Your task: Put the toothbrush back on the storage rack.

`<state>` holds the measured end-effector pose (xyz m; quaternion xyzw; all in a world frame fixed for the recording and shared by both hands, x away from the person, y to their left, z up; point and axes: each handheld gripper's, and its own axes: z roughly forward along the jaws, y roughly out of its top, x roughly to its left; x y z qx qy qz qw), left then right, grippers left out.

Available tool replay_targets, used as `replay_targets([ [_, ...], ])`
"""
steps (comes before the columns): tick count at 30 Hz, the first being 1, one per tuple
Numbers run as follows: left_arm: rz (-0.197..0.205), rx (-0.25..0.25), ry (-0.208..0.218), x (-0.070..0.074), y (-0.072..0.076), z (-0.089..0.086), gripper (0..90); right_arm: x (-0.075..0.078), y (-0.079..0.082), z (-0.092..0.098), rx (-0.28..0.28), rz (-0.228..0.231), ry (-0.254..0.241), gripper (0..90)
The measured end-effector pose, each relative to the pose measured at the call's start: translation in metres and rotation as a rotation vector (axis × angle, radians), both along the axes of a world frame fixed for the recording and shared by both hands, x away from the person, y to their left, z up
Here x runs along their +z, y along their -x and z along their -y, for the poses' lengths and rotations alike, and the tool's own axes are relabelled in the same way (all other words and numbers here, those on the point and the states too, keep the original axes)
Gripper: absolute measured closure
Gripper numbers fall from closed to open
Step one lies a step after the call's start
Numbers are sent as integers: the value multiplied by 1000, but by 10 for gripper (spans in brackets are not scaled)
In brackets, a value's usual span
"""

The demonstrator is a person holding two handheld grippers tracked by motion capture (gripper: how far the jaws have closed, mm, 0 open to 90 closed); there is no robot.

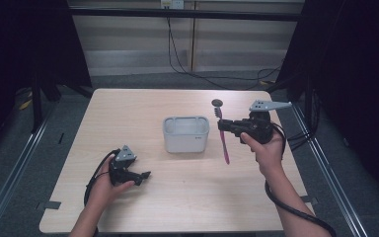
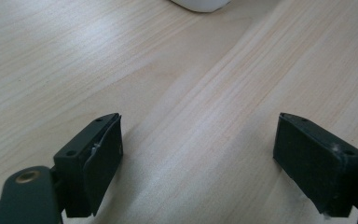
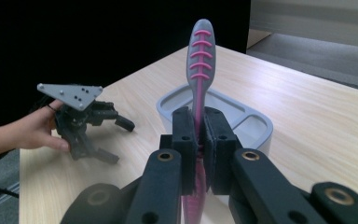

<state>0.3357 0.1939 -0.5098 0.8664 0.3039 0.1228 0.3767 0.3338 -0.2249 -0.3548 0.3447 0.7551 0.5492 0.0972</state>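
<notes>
A toothbrush (image 1: 225, 148) with a pink shaft and a grey, pink-ribbed end (image 3: 200, 51) hangs above the table, just right of a white rectangular tub (image 1: 186, 133). My right gripper (image 1: 222, 124) is shut on its middle, and in the right gripper view the jaws (image 3: 199, 116) press on the shaft from both sides, with the tub (image 3: 261, 122) behind them. At the front left my left gripper (image 1: 145, 174) rests low on the wooden table (image 1: 128, 113). It is open (image 2: 198, 154), with only bare wood between its fingers. The right gripper view shows it (image 3: 120, 142) held by a hand.
A small dark round disc (image 1: 217, 102) lies on the table behind the toothbrush. The tub's corner (image 2: 200, 4) shows at the top of the left gripper view. Black curtains flank the table, metal rails run along both sides, and cables (image 1: 187, 69) lie on the floor beyond.
</notes>
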Motion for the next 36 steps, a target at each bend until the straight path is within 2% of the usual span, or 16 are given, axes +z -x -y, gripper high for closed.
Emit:
replay_targets([
  [13, 0, 0, -1, 0, 0, 0, 155, 13, -9, -7, -9, 40, -17, 847],
  [36, 0, 0, -1, 0, 0, 0, 155, 33, -23, -8, -45, 102, -88, 848],
])
